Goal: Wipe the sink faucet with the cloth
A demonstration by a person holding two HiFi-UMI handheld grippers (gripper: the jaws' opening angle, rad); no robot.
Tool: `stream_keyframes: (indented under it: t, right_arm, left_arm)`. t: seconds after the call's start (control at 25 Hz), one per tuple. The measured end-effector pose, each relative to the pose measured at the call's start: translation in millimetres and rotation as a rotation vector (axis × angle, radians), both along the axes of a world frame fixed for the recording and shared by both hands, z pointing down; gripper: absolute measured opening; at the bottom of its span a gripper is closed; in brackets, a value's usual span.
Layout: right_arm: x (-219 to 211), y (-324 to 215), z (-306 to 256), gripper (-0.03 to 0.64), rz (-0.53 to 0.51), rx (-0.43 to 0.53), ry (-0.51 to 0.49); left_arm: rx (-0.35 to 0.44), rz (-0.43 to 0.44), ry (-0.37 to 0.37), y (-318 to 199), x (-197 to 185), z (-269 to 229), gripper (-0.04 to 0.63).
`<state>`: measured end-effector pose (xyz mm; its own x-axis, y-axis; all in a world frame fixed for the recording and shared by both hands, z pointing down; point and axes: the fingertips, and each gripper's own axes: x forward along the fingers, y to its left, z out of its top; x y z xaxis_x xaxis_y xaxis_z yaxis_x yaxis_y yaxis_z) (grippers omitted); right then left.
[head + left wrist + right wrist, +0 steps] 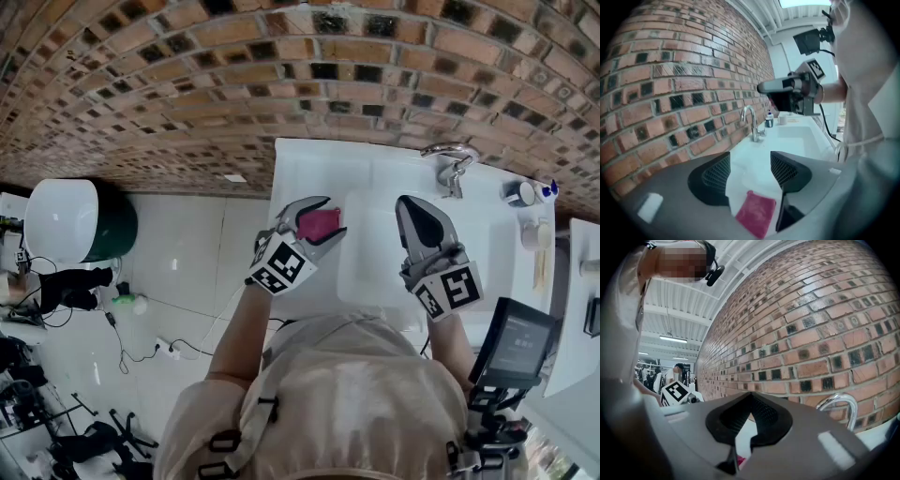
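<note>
A pink cloth (317,225) lies on the left end of the white sink counter (300,164). My left gripper (336,216) hangs over it, tilted down, jaws open to either side of the cloth and not pressing it. In the left gripper view the cloth (756,213) rests on the counter below the open left gripper (749,157). The chrome faucet (450,164) stands at the back right by the brick wall, and the faucet (751,122) is well ahead. My right gripper (405,204) is held level over the basin, shut and empty; its own view shows the right gripper (749,397) with tips meeting, the faucet (839,404) to its right.
The basin (375,248) sits in the middle of the counter. A soap bottle (548,190) and a cup (518,193) stand at the right end. A brick wall (281,66) runs behind. A white and green bin (66,220) stands on the floor at left.
</note>
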<state>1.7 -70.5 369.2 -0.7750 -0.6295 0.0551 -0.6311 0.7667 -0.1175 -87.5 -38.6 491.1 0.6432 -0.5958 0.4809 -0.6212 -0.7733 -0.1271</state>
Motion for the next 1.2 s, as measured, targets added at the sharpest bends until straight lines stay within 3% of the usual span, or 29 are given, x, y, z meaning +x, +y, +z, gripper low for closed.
stream_keyframes:
  t: [0.32, 0.6, 0.84, 1.04, 1.2]
  right_arm:
    - [-19, -5, 25, -0.009, -0.052, -0.029, 0.008]
    - [-32, -5, 55, -0.009, -0.085, -0.087, 0.034]
    - [-27, -11, 78, -0.009, -0.078, -0.134, 0.053]
    - [-21, -13, 84, -0.009, -0.053, -0.17, 0.056]
    - [-21, -11, 88, -0.009, -0.054, -0.184, 0.054]
  left_arm:
    - [-0.164, 0.059, -0.218, 10, -28, 97, 0.354]
    - [-0.311, -0.006, -0.216, 3, -48, 158, 0.356]
    - [-0.395, 0.042, -0.289, 3, -48, 199, 0.356]
    - [-0.431, 0.05, -0.279, 5, -48, 203, 0.359]
    - [-0.455, -0.006, -0.271, -2, -53, 202, 0.335]
